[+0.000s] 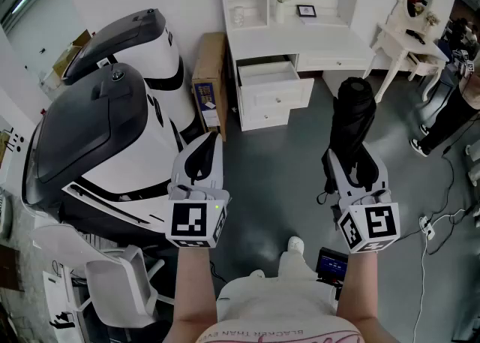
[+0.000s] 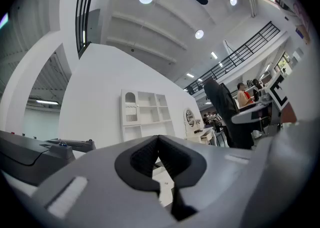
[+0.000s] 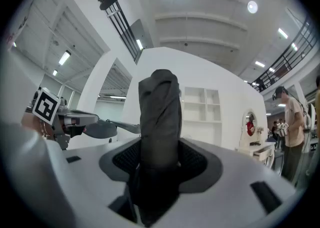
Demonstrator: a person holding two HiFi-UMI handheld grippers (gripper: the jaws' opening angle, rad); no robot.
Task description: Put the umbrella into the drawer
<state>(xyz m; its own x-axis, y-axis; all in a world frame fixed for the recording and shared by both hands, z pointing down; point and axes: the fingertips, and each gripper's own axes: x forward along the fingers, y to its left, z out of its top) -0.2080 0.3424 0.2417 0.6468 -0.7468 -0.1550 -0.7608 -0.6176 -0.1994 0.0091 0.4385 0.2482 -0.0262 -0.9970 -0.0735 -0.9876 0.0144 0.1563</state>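
- Umbrella, black and folded, is clamped between the right gripper's jaws, pointing toward the white desk.
- Drawer stands open, well apart from the umbrella.
- Left gripper is empty, jaws together.

Folded black umbrella in right gripper

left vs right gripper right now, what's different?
The left gripper has its jaws meeting at the tips; the right gripper has its jaws apart, pressed on the folded black umbrella. The left gripper is empty; the right gripper carries the umbrella, which sticks out ahead of it. Both point toward the white desk with its open drawer.
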